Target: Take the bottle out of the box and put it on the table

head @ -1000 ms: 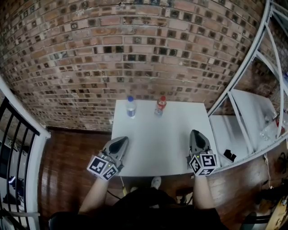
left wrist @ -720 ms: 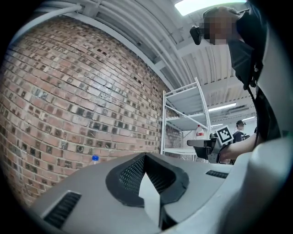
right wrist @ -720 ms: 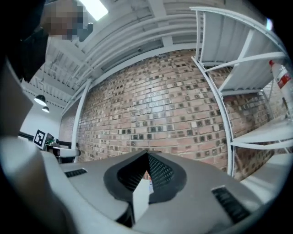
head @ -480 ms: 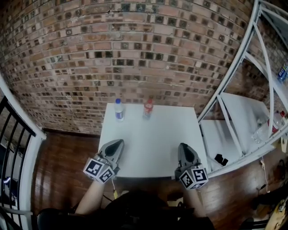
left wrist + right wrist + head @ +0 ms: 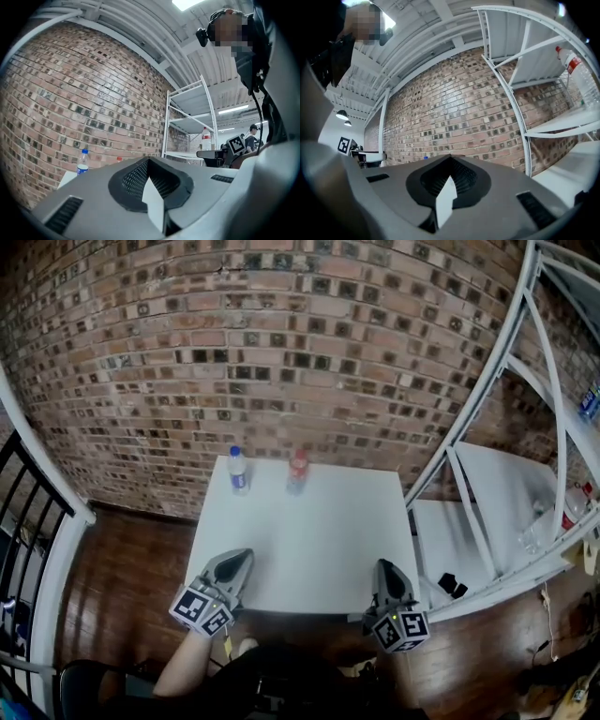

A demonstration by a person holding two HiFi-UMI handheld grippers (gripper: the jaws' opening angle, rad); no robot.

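Observation:
Two bottles stand at the far edge of the white table (image 5: 309,540): a clear one with a blue cap (image 5: 238,470) and one with a red cap and label (image 5: 297,472). No box shows in any view. My left gripper (image 5: 242,559) hovers over the table's near left corner, shut with nothing in it, well short of the bottles. At the near right corner my right gripper (image 5: 384,568) is shut and empty too. The left gripper view shows its closed jaws and the blue-capped bottle (image 5: 83,161) beyond them. In the right gripper view only the closed jaws and the wall show.
A brick wall (image 5: 281,362) rises right behind the table. A white metal shelf rack (image 5: 506,484) stands close on the right, with a bottle (image 5: 574,507) on one shelf and a small black object (image 5: 452,585) lower down. A railing (image 5: 47,521) runs along the left.
Both grippers have drawn back toward the table's near edge, away from the bottles. The head view has shifted, so table and bottles sit further left in the frame.

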